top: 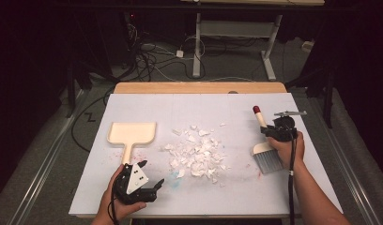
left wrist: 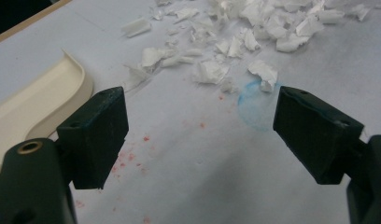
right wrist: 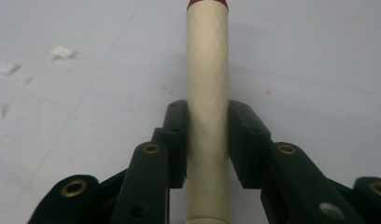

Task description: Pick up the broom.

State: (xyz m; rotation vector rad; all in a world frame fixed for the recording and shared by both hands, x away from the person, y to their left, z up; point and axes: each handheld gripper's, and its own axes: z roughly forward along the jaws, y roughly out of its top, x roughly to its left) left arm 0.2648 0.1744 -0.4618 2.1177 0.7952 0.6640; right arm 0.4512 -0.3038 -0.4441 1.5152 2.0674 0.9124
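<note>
Paper scraps (top: 196, 152) between dustpan (top: 132, 133) and brush (top: 264, 149)

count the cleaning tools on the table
2. The dustpan lies at the table's left, ahead of the open left hand-held gripper. The brush is at the right, its handle clamped in the right hand-held gripper.

In my right gripper view the brush handle (right wrist: 207, 93) is running off the top edge at its red tip, and my jaws are covering its lower sides. My left gripper view is cropping the dustpan (left wrist: 34, 107) at the left edge. From above, the paper scraps (top: 195, 152) are blurring together.
</note>
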